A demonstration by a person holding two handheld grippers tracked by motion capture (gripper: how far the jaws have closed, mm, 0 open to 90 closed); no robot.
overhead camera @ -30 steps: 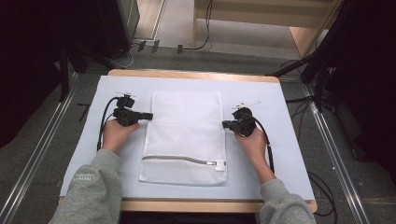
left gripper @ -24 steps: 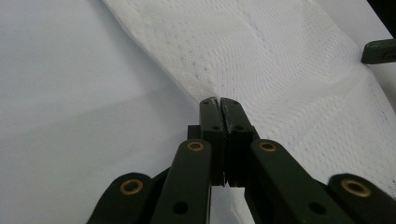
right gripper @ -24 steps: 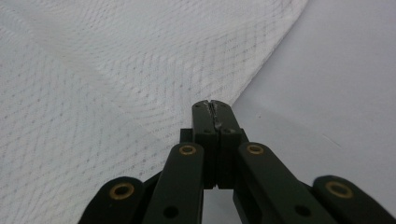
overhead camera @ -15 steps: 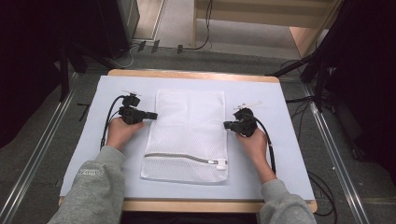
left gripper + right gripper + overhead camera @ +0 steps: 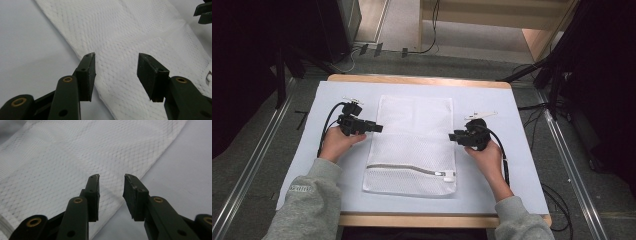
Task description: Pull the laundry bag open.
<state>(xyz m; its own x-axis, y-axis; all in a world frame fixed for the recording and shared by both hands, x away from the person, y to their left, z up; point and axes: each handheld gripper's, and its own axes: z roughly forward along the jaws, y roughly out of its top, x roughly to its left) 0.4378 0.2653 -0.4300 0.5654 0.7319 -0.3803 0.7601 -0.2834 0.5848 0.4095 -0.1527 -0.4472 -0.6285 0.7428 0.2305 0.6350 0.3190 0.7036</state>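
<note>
White mesh bag [image 5: 412,145] is lying flat in the middle of the blue mat [image 5: 302,150], zipper [image 5: 404,168] near the person. Left gripper [image 5: 374,128] and right gripper [image 5: 453,135] are flanking it. Left gripper view: jaws are gaping wide over the bag's edge. Right gripper view: jaws are parted narrowly there.

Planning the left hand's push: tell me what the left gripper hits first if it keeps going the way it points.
Probably the white mesh bag: the left gripper, jaws open, points across the bag's near edge. Height above the cloth is unclear, so it may skim over it.
</note>
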